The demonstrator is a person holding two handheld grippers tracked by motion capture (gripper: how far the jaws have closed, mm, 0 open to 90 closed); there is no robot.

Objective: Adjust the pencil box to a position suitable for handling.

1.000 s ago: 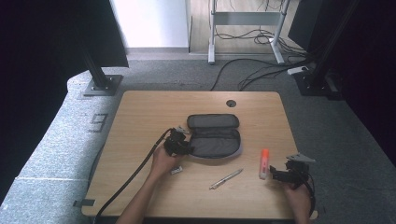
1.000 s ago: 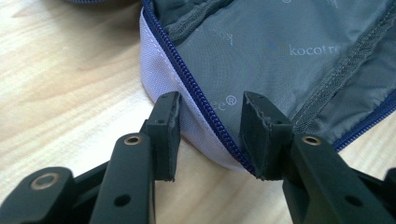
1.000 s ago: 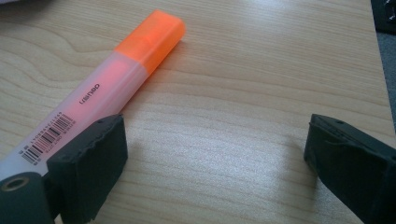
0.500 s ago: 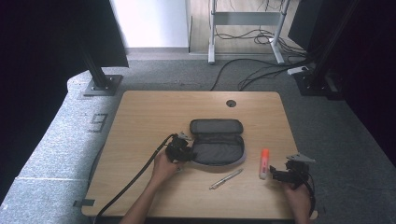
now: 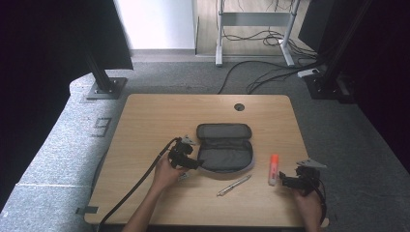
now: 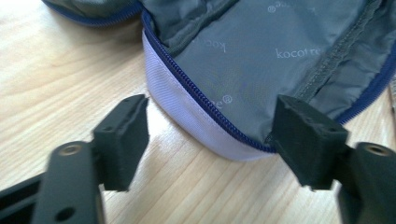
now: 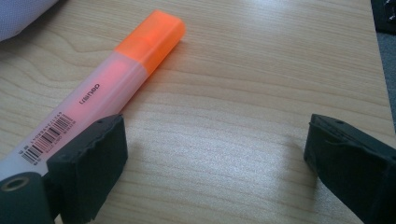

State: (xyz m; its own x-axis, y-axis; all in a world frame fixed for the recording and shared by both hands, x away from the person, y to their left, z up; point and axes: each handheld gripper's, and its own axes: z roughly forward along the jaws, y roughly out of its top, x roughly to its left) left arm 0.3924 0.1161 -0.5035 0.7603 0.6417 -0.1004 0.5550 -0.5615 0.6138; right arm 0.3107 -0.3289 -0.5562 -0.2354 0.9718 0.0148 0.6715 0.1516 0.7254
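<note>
An open grey pencil case [image 5: 225, 147] with a blue zip lies in the middle of the wooden table [image 5: 154, 121]. My left gripper [image 5: 193, 164] sits at its near left corner. In the left gripper view its jaws have just been opening, and the left gripper [image 6: 212, 121] stands open, with the case's white rim [image 6: 187, 112] between the pads but untouched. An orange highlighter [image 5: 274, 169] lies right of the case. My right gripper [image 5: 283, 181] is open just behind its near end. In the right gripper view the highlighter [image 7: 126, 70] runs past the left jaw of the right gripper [image 7: 217, 149].
A silver pen [image 5: 234, 185] lies on the table between the two hands, near the front edge. A round cable hole [image 5: 239, 107] sits at the far edge. Black cable trails from the left gripper off the front left corner.
The left gripper's jaws have spread apart off the case's rim, and that hand has drifted slightly toward the front edge. The case has shifted a little nearer. The right hand has stayed put.
</note>
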